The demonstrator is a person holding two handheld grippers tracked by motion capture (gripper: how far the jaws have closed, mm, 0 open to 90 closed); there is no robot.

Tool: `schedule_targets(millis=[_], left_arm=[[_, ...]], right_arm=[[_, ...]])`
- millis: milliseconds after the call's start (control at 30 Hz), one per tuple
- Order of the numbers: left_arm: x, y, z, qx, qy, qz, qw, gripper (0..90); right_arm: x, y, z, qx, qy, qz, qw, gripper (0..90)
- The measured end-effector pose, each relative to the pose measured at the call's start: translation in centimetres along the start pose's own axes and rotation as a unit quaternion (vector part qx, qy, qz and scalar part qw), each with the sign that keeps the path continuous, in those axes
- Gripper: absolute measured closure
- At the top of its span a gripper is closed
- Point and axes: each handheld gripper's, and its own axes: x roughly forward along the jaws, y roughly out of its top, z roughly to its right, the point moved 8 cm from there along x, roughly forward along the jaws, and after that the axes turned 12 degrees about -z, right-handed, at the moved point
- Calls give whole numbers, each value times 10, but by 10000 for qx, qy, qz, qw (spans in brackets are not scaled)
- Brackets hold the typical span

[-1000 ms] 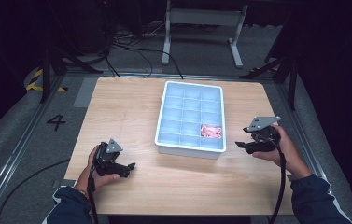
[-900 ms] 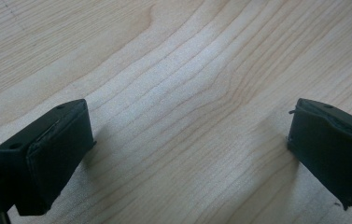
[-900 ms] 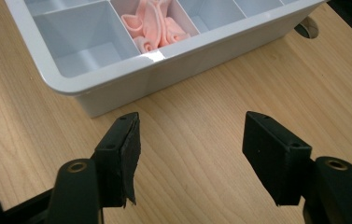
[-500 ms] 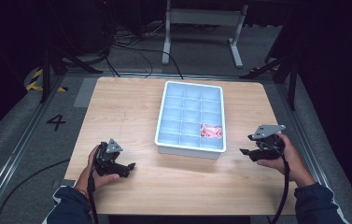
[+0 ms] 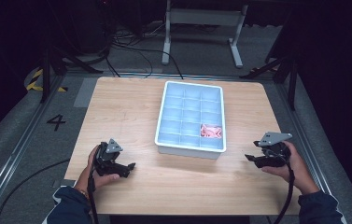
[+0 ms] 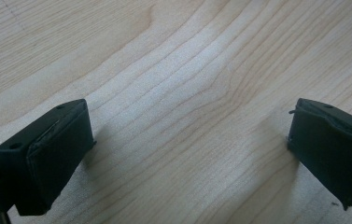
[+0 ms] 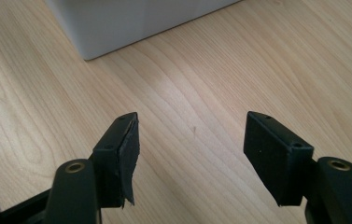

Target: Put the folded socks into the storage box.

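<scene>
Right gripper comes down beside the tray; left one keeps its place.

I see my right gripper (image 5: 253, 158) lower and nearer the table's (image 5: 131, 102) right front edge than a second ago, jaws apart with only bare wood between them, the white compartment tray's (image 5: 190, 148) corner just ahead. My left gripper (image 5: 126, 169) rests unmoved at front left, jaws wide, empty. The pink pieces (image 5: 210, 131) sit in the tray's right column, second compartment from the front.

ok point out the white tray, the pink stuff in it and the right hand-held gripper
white tray (image 5: 188, 148), high view, near wall
pink stuff (image 5: 210, 131), high view, middle of the pile
right hand-held gripper (image 5: 251, 158), high view, between its open jaw tips
</scene>
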Motion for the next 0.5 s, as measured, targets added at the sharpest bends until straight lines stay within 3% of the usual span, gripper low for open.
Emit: schedule_targets(millis=[200,500], left_arm=[[0,0,-1,25,28,9,10000,4],[0,0,0,-16,-11,5,10000,4]], right_arm=[[0,-12,0,56,-21,68,10000,368],[2,-36,0,332,2,161,9993,365]])
